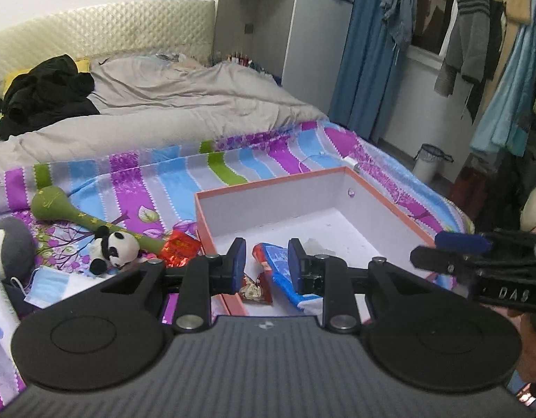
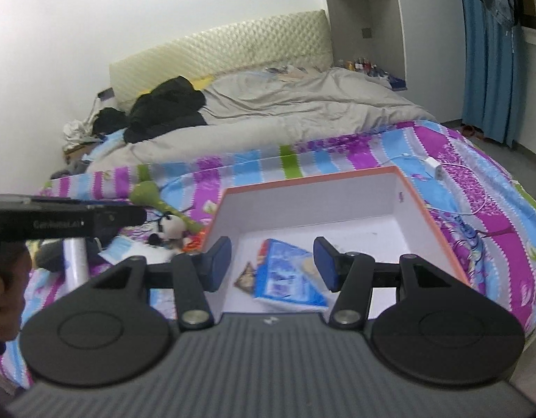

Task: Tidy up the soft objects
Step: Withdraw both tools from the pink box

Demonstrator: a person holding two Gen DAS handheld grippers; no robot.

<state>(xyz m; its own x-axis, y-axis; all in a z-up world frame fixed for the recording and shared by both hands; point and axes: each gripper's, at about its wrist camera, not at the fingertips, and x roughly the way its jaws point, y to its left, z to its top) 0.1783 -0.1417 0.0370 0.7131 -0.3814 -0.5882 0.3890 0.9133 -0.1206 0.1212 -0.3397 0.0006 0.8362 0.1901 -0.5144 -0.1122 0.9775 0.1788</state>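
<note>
We hold our left gripper (image 1: 266, 261) and right gripper (image 2: 272, 261) apart and empty above the orange box (image 2: 438, 223), where a blue packet (image 2: 285, 275) lies.

The far half of the open orange-rimmed white cardboard box (image 2: 403, 191) lies bare and reachable from above, its near part taken by a blue-and-white plastic packet (image 2: 285, 275), while a small plush panda (image 1: 116, 247) and long green plush mallet (image 1: 73, 214) crowd the striped bedsheet (image 1: 156, 181) to its left.
</note>
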